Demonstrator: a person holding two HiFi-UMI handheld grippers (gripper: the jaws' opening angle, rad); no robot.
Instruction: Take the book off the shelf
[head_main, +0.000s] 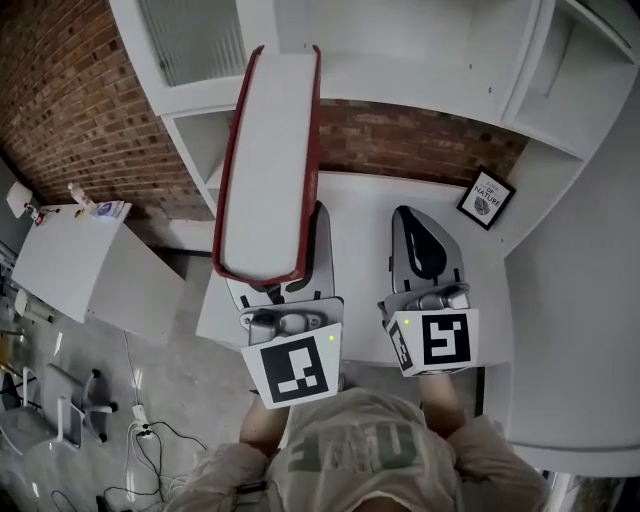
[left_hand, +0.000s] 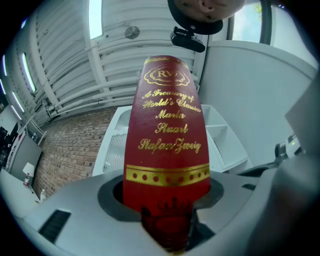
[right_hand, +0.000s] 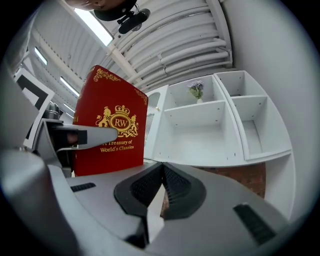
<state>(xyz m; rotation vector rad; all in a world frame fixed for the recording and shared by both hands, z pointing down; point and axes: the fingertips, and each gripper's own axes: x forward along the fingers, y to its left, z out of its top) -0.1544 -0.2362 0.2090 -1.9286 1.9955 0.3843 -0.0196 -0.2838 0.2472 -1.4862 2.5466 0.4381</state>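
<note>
Book (left_hand: 167, 150) has pebbled red cover with gilt lettering.

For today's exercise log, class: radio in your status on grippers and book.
Left gripper shut on red book. Right gripper shut, empty. Book out of shelf. Framed picture well aside.

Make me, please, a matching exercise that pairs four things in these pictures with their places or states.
Things:
1 book
2 right hand-held gripper
3 framed picture
4 flowers

Places or states:
A jaws together, nothing between them
B in an upper compartment of the shelf
C clamped in the left hand-held gripper
D on the white desk, near the corner

Pairs: 1-C, 2-A, 3-D, 4-B.
</note>
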